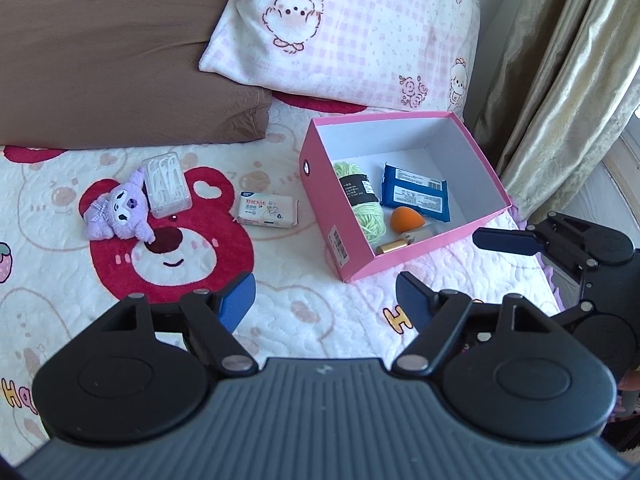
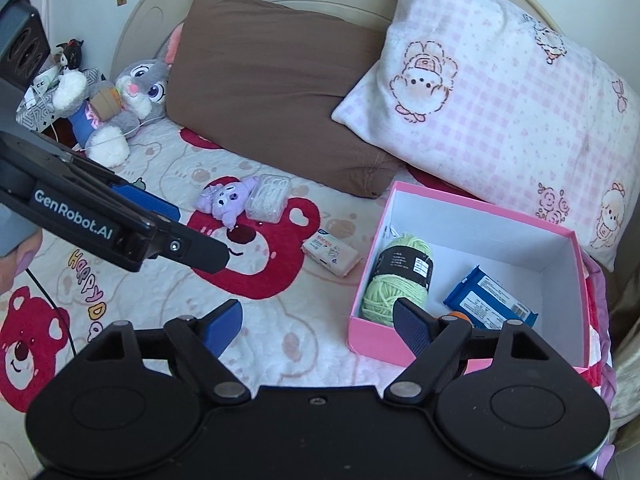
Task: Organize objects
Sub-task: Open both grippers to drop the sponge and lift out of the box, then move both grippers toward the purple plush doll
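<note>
A pink box [image 1: 320, 200] [image 2: 366, 332] sits on the bed and holds green yarn [image 1: 362, 200] [image 2: 396, 280], a blue packet [image 1: 414, 192] [image 2: 490, 300], an orange sponge [image 1: 407, 218] and a gold tube [image 1: 394, 246]. Left of it on the bedspread lie a tissue pack [image 1: 267, 210] [image 2: 331, 256], a clear floss-pick case [image 1: 166, 184] [image 2: 268, 198] and a purple plush [image 1: 118, 212] [image 2: 226, 202]. My left gripper [image 1: 326, 298] is open and empty, in front of the box. My right gripper [image 2: 318, 320] is open and empty at the box's near corner.
A brown pillow [image 1: 120, 52] [image 2: 272, 92] and a pink checked pillow [image 1: 352, 28] [image 2: 500, 104] lie behind the objects. A grey rabbit plush [image 2: 120, 96] sits at the far left. A curtain [image 1: 568, 72] hangs at the right.
</note>
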A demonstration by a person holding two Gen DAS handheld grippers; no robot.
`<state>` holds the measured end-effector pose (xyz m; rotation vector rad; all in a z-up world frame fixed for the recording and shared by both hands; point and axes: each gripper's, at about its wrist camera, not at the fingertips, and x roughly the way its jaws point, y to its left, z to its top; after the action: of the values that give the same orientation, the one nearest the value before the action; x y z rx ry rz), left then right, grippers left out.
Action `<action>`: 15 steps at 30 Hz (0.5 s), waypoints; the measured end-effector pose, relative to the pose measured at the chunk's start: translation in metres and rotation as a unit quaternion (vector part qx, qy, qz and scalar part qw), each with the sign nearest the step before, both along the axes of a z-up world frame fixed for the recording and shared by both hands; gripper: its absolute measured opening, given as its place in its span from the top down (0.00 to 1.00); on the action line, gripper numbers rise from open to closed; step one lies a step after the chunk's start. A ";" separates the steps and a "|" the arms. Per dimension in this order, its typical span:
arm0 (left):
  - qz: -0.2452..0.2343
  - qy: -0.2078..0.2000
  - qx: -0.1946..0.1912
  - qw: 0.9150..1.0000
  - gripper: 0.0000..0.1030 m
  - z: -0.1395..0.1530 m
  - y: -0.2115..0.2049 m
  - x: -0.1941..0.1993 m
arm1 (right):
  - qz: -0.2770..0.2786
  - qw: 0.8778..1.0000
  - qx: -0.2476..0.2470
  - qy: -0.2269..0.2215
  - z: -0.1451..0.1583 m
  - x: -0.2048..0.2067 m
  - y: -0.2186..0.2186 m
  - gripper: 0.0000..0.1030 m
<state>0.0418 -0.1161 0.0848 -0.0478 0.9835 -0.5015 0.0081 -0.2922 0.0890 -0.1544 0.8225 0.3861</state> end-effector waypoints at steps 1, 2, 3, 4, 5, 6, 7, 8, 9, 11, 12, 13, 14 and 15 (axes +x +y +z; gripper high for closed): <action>0.003 -0.004 0.001 1.000 0.23 0.001 0.004 0.000 | 0.004 1.000 0.000 0.000 0.000 0.001 0.004 0.16; 0.008 -0.007 0.002 1.000 0.22 0.001 0.009 -0.001 | 0.009 1.000 0.002 0.000 0.000 0.001 0.009 0.15; 0.012 -0.009 0.003 1.000 0.21 0.000 0.014 0.000 | 0.012 1.000 0.003 -0.001 -0.001 0.002 0.014 0.12; 0.016 -0.009 0.003 1.000 0.21 -0.001 0.019 0.001 | 0.011 1.000 0.003 0.000 -0.001 0.005 0.018 0.11; 0.021 -0.009 0.002 1.000 0.20 -0.003 0.025 0.002 | 0.008 1.000 0.004 -0.002 -0.003 0.007 0.022 0.11; 0.027 -0.007 0.002 1.000 0.19 -0.006 0.031 0.003 | 0.007 1.000 0.005 -0.004 -0.004 0.010 0.025 0.11; 0.034 -0.007 0.001 0.999 0.19 -0.008 0.037 0.004 | 0.009 1.000 0.007 -0.006 -0.005 0.012 0.031 0.11; 0.038 -0.007 0.001 0.999 0.19 -0.010 0.043 0.005 | 0.012 1.000 0.011 -0.008 -0.007 0.015 0.034 0.11; 0.040 -0.009 0.001 0.999 0.19 -0.012 0.049 0.006 | 0.016 1.000 0.017 -0.009 -0.009 0.019 0.038 0.11; 0.054 -0.009 -0.001 0.999 0.18 -0.017 0.061 0.010 | 0.021 0.999 0.023 -0.010 -0.014 0.026 0.047 0.11; 0.062 -0.008 -0.003 0.998 0.18 -0.020 0.067 0.012 | 0.023 0.999 0.024 -0.011 -0.015 0.028 0.051 0.11; 0.069 -0.007 -0.007 0.998 0.18 -0.023 0.074 0.015 | 0.024 0.999 0.024 -0.015 -0.017 0.030 0.056 0.11; 0.074 -0.009 -0.012 0.997 0.18 -0.026 0.079 0.017 | 0.025 0.999 0.025 -0.021 -0.018 0.032 0.060 0.11; 0.079 -0.011 -0.014 0.997 0.18 -0.029 0.086 0.020 | 0.026 0.999 0.027 -0.027 -0.019 0.034 0.065 0.11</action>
<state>0.0618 -0.0303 0.0562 -0.1449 0.9434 -0.3692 0.0417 -0.2275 0.0700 -0.1357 0.7561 0.4515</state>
